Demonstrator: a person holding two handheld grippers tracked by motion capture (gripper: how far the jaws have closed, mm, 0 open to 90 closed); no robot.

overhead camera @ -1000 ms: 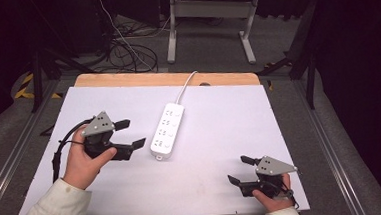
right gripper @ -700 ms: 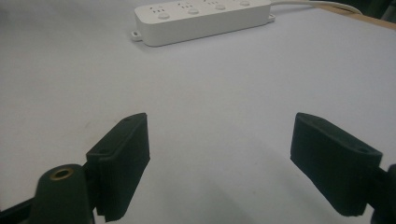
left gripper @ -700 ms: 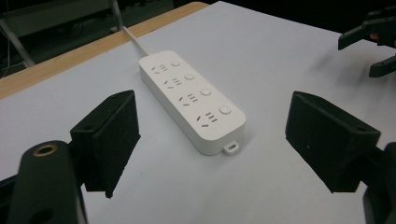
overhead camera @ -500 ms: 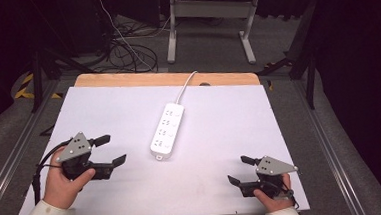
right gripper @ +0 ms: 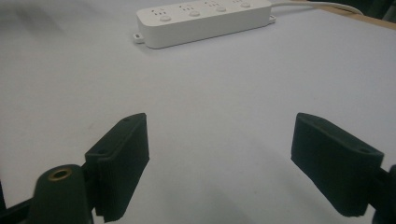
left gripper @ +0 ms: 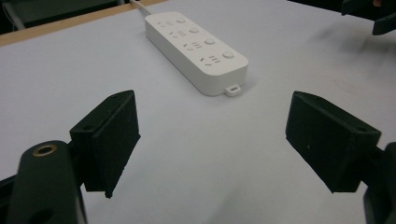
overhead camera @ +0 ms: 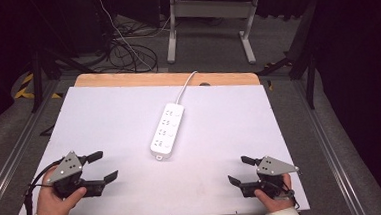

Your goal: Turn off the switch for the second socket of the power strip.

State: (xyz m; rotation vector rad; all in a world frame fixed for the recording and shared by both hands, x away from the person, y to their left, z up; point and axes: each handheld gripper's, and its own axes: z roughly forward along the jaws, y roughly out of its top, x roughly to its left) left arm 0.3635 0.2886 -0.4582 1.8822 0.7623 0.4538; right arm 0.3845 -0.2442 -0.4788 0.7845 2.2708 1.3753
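Note:
A white power strip lies in the middle of the white table top, its cord running off the far edge. My left gripper is held near the front left corner, open and empty. From its own camera the power strip lies ahead, beyond the gap of my left gripper. My right gripper sits near the front right corner, open, nothing between its jaws. Its view shows the power strip far ahead of my right gripper.
A wooden strip edges the table's far side. Beyond it stand a white desk frame and loose cables on the floor. Metal rails run along both sides of the table. The other gripper shows at the top right of the left gripper view.
My left gripper has drawn back from beside the power strip toward the front left corner of the table. The right gripper has stayed where it was.

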